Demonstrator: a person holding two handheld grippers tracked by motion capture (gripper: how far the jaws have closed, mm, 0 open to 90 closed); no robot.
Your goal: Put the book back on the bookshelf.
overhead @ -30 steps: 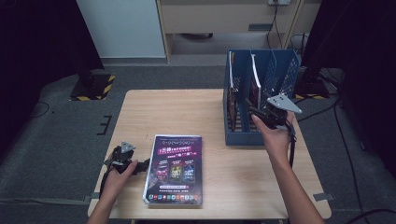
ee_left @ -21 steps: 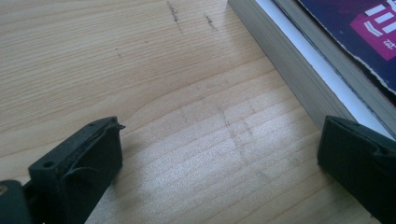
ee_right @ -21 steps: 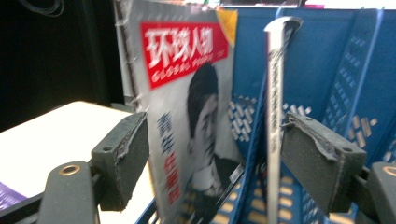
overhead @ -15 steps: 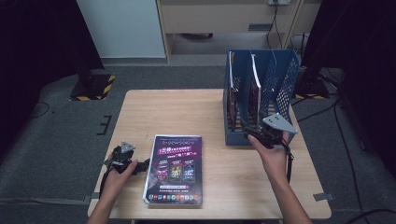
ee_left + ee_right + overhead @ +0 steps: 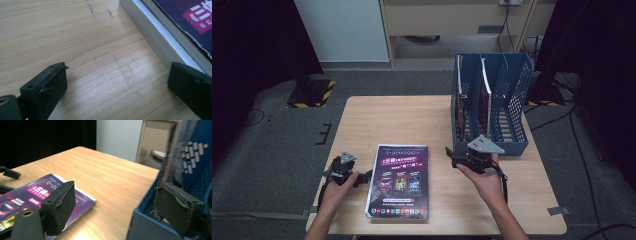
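Note:
A thick book with a purple cover (image 5: 399, 180) lies flat near the table's front edge. My left gripper (image 5: 367, 176) rests just left of it, open, its jaws wide over bare wood (image 5: 117, 87) beside the book's page edge (image 5: 155, 42). My right gripper (image 5: 450, 156) hovers low at the near left corner of the blue file rack (image 5: 512, 100). Its jaws (image 5: 117, 206) have just been opening and nothing is between them. Beyond them lie the book (image 5: 32, 192) and the rack's corner (image 5: 147, 225). Magazines (image 5: 484, 95) stand upright in the rack.
The wooden table (image 5: 412, 125) has bare room behind the book and between the book and the rack. The rack stands at the table's right back. Dark floor, cables and a pale cabinet (image 5: 452, 20) lie beyond.
My right gripper has come down from the rack's front edge toward the table and nearer the book. Its jaws stand wider. The left gripper and the book have not moved.

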